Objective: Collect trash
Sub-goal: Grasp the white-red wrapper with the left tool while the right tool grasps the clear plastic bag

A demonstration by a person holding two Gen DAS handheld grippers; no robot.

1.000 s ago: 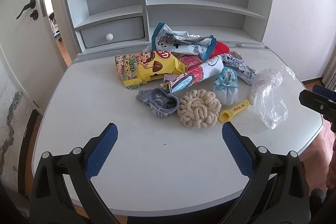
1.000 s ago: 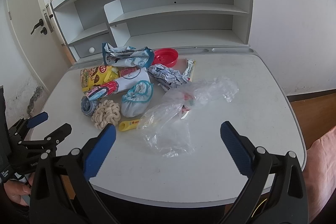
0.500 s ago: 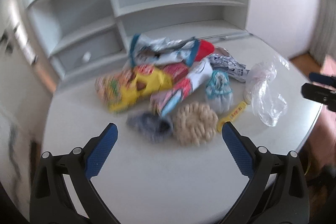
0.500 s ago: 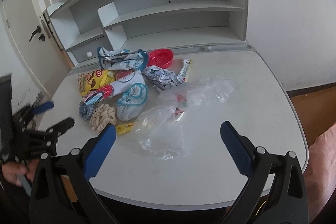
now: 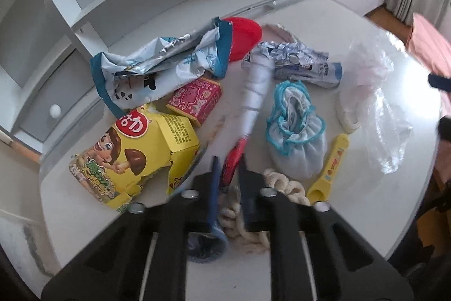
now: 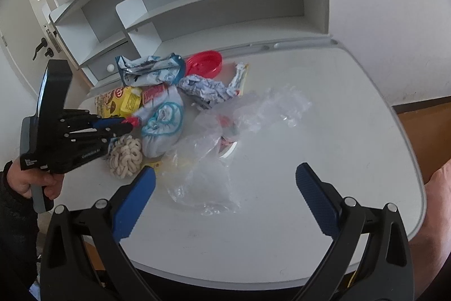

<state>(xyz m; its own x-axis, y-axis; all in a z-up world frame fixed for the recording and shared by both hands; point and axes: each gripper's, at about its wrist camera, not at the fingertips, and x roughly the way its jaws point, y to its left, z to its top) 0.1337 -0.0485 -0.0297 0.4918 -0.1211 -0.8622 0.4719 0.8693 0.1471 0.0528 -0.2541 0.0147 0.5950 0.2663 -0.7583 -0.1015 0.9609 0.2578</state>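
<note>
A pile of trash lies on the white desk (image 6: 324, 131). My left gripper (image 5: 229, 165) is shut on the red end of a long white and red wrapper (image 5: 253, 92), which also shows in the right wrist view (image 6: 157, 103). Around it lie a yellow snack box (image 5: 132, 148), a blue-edged foil bag (image 5: 160, 64), a pink box (image 5: 197, 99), a red lid (image 5: 243, 34), a crumpled foil wrapper (image 5: 298, 61) and a clear plastic bag (image 6: 225, 137). My right gripper (image 6: 225, 199) is open and empty, above the desk's front, near the plastic bag.
A blue-trimmed cloth pouch (image 5: 294, 129), a knotted rope coaster (image 6: 125, 155), a yellow tube (image 5: 329, 168) and a grey fabric item (image 5: 205, 244) lie near the front. A shelf unit with a drawer (image 6: 197, 4) stands at the back.
My left gripper has moved forward into the pile and shut on the white and red wrapper. My right gripper has stayed open and shifted little.
</note>
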